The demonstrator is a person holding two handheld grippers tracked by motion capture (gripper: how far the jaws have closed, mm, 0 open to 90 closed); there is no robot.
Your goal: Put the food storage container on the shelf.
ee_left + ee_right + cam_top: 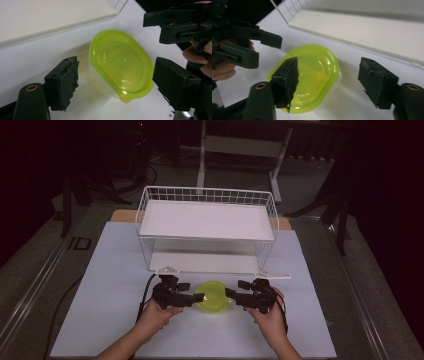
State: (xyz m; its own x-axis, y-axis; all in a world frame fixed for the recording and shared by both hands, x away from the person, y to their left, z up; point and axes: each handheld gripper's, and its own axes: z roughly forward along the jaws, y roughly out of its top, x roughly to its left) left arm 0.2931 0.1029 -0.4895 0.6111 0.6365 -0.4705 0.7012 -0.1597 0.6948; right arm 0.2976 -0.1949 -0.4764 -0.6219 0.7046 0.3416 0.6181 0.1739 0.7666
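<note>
A lime-green plastic container [213, 296] with its lid on sits on the white tabletop in front of the rack. My left gripper [191, 292] comes at it from the left and my right gripper [237, 288] from the right, each held in a hand. In the left gripper view the container [121, 65] lies between the jaws of the left gripper [117, 82], with gaps on both sides. In the right gripper view the right gripper [330, 83] straddles the container [312, 75] too, pads apart from it. Both grippers are open.
A white wire rack [206, 220] with an upper and a lower shelf stands just behind the container. The white table surface [110, 270] extends left, right and toward the person. Dark floor and stands surround the table, and a cable [145, 292] trails from the left gripper.
</note>
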